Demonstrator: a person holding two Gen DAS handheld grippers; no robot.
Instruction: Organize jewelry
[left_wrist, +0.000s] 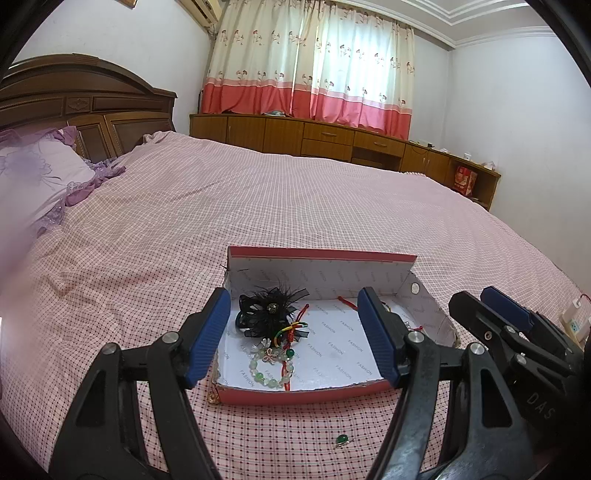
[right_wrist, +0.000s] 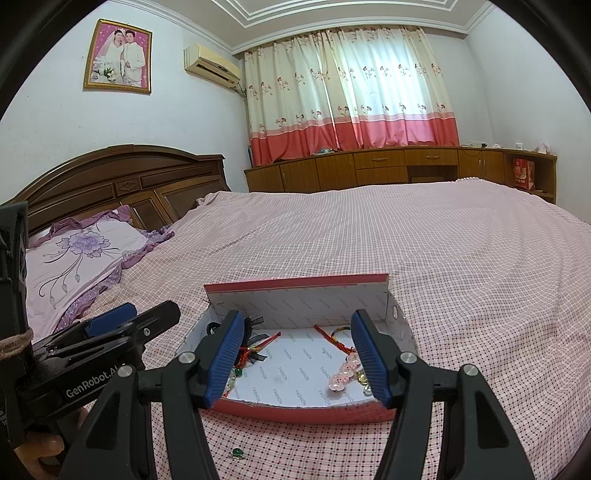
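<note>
Left wrist view: left gripper (left_wrist: 295, 336) spread wide, nothing between its two blue fingers (left_wrist: 207, 339), hanging over the near edge of one open red box (left_wrist: 295, 395) sitting on the bed (left_wrist: 258, 206) near its near edge. Box lid flap stands up at the far side. Inside at the box's left end: one black feather hair flower (left_wrist: 269, 310), one green-and-white bead bracelet (left_wrist: 267, 365), one multicolour cord knot (left_wrist: 291, 326) with a red string, all bunched together and touching. One red cord (left_wrist: 347, 301) lies near the far right corner, partly hidden by the right finger. One green ring (left_wrist: 342, 439) lies alone on the bed in front of the box's near wall, outside the box. Right gripper (left_wrist: 487, 306) shows at the right edge, beside the box's right end; fingers look close together from this angle. One white power strip (left_wrist: 574, 321) at the bed's right edge. Right wrist view: right gripper (right_wrist: 297, 356) spread wide and holding nothing, over the same box (right_wrist: 303, 408). At the box's right end: one pink flower bracelet (right_wrist: 343, 374), one red knotted cord (right_wrist: 332, 334), gold bits partly hidden behind the right finger. Black flower (right_wrist: 255, 321) and beads at the left end, mostly hidden by the left finger. Green ring (right_wrist: 236, 452) on the bed in front of the box's near left corner. Left gripper (right_wrist: 125, 321) at left, beside the box. One pillow (right_wrist: 77, 258) at the headboard end.
</note>
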